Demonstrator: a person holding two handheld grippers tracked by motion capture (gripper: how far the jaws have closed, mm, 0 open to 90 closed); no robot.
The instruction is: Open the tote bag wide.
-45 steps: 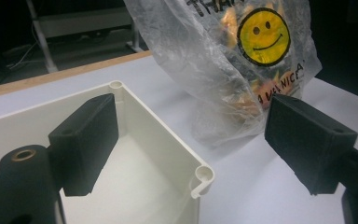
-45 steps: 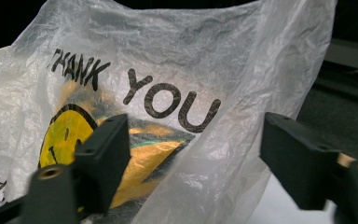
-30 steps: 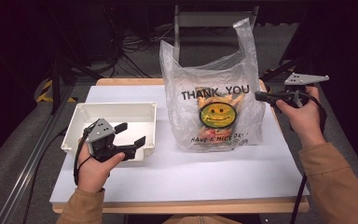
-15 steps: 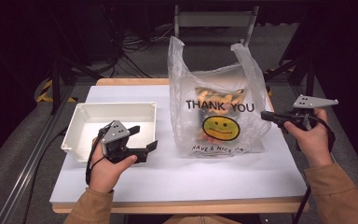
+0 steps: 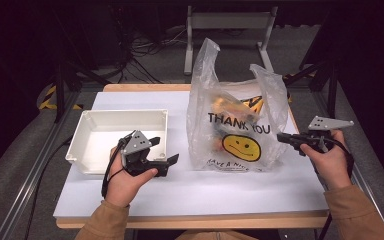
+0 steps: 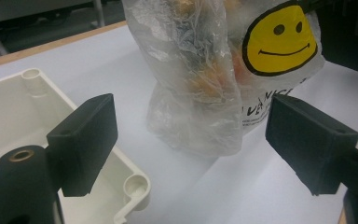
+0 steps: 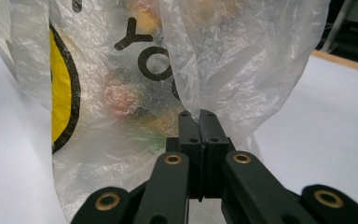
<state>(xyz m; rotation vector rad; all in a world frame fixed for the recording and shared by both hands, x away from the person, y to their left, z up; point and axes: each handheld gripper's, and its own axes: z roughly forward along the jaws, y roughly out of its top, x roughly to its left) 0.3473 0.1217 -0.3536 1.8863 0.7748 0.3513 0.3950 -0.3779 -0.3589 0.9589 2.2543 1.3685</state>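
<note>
Pinching the plastic bag [image 5: 237,130] side, right tongs [image 5: 283,138] level, left tongs [image 5: 167,151] spread wide beside white tray [image 5: 87,131]

On the table [image 5: 180,195], the tray [image 5: 87,150] lies left — the bag [image 5: 235,130] stands right of it.

White-topped table with wooden edge [image 5: 240,192] carries two items: shallow white rectangular plastic tray [image 5: 97,131] beside the left fingers [image 6: 84,140], and a clear plastic smiley "THANK YOU" bag [image 5: 237,135] (standing upright) ahead of the right fingers [image 7: 200,140].
</note>
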